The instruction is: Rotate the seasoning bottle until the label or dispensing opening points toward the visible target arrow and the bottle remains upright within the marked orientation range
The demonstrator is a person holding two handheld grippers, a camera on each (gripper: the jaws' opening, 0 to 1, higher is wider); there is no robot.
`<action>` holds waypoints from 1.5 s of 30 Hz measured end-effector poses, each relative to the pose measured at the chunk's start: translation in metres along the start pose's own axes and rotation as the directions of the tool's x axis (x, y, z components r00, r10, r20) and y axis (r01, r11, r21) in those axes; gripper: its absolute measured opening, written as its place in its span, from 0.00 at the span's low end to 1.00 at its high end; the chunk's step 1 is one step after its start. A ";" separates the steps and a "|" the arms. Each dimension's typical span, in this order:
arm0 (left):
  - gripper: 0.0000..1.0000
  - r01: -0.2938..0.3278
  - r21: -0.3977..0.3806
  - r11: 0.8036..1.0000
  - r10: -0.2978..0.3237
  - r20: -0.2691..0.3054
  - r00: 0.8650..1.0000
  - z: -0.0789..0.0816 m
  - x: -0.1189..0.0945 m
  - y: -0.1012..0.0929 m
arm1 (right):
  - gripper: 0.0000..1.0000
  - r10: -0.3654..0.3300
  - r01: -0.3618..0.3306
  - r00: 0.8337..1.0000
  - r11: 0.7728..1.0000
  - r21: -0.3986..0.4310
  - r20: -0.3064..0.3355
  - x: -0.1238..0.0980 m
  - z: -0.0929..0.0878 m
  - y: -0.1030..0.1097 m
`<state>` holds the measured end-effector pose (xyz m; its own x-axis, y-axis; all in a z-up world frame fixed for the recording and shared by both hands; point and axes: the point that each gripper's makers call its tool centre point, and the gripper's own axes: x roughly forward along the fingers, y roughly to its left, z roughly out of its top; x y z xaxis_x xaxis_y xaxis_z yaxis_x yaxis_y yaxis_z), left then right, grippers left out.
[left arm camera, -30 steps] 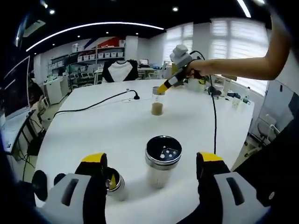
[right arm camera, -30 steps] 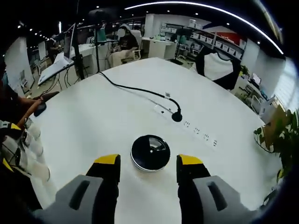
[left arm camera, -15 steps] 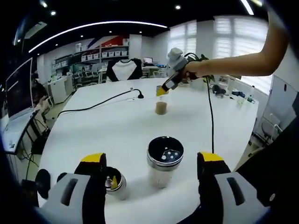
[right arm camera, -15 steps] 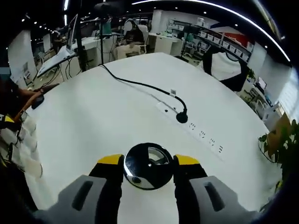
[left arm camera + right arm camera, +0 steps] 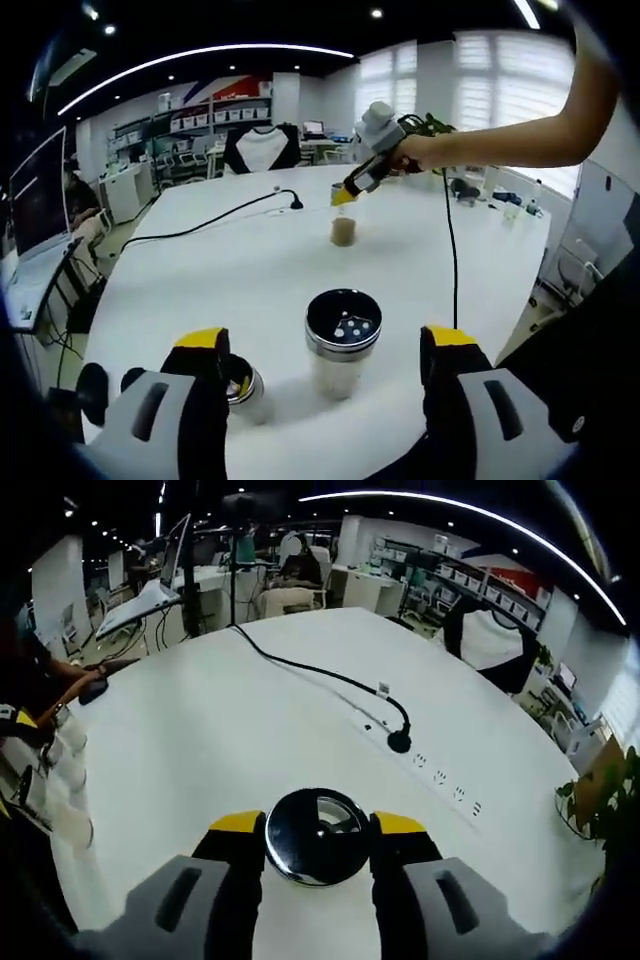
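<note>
Far across the white table [image 5: 190,270] stands a small clear seasoning bottle [image 5: 343,231] with brown contents. My right gripper [image 5: 343,196], held by a person's hand, comes down on its top. In the right gripper view the yellow-tipped jaws of my right gripper [image 5: 318,825] are shut on that bottle's shiny round lid [image 5: 318,835]. My left gripper [image 5: 328,340] stands open near the table's front. Between its fingers, touching neither, stands a bigger shaker [image 5: 341,340] with a perforated dark lid. A small jar [image 5: 242,388] sits right by the left finger.
A black cable ending in a round puck [image 5: 400,742] runs over the table [image 5: 200,740], with flush sockets [image 5: 445,778] beside it. My right gripper's cord [image 5: 456,250] trails along the table's right side. Desks, monitors and shelves stand behind, and a plant [image 5: 605,810] at the right.
My right gripper came down and shut on the far bottle's lid, which lay free between the jaws a second ago. The left gripper stays open, and its view has shifted only slightly.
</note>
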<state>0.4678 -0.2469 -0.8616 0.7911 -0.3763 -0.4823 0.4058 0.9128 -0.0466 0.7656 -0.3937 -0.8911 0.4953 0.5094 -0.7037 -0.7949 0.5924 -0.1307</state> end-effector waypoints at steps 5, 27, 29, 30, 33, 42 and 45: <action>0.82 0.003 -0.002 1.000 -0.003 -0.003 1.000 -0.002 -0.004 -0.002 | 0.39 -0.002 0.002 1.000 1.000 -0.006 -0.007 -0.011 -0.008 0.008; 0.80 0.131 0.041 0.991 -0.131 -0.013 0.991 -0.008 -0.015 -0.019 | 0.38 -0.002 0.000 0.999 1.000 -0.028 -0.047 -0.038 -0.028 0.046; 0.80 0.136 0.046 0.990 -0.136 -0.008 0.991 -0.006 -0.016 -0.018 | 0.38 -0.002 0.000 0.999 1.000 -0.026 -0.048 -0.041 -0.029 0.052; 0.80 0.140 0.050 0.989 -0.140 -0.006 0.990 -0.005 -0.016 -0.018 | 0.38 -0.001 -0.001 0.999 1.000 -0.026 -0.049 -0.044 -0.030 0.057; 0.79 0.148 0.058 0.987 -0.148 -0.002 0.989 -0.004 -0.017 -0.017 | 0.38 0.001 -0.002 0.999 1.000 -0.020 -0.048 -0.047 -0.031 0.063; 0.79 0.191 0.079 0.978 -0.192 0.006 0.981 -0.004 -0.019 -0.018 | 0.38 0.014 -0.015 0.999 1.000 -0.018 -0.049 -0.068 -0.033 0.104; 0.78 0.211 0.085 0.974 -0.212 0.012 0.977 -0.004 -0.020 -0.020 | 0.38 0.024 -0.025 0.999 1.000 -0.012 -0.045 -0.074 -0.034 0.116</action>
<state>0.4422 -0.2575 -0.8543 0.6925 -0.5635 -0.4505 0.6005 0.7963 -0.0728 0.6246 -0.3842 -0.8780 0.4597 0.4948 -0.7375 -0.8110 0.5724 -0.1214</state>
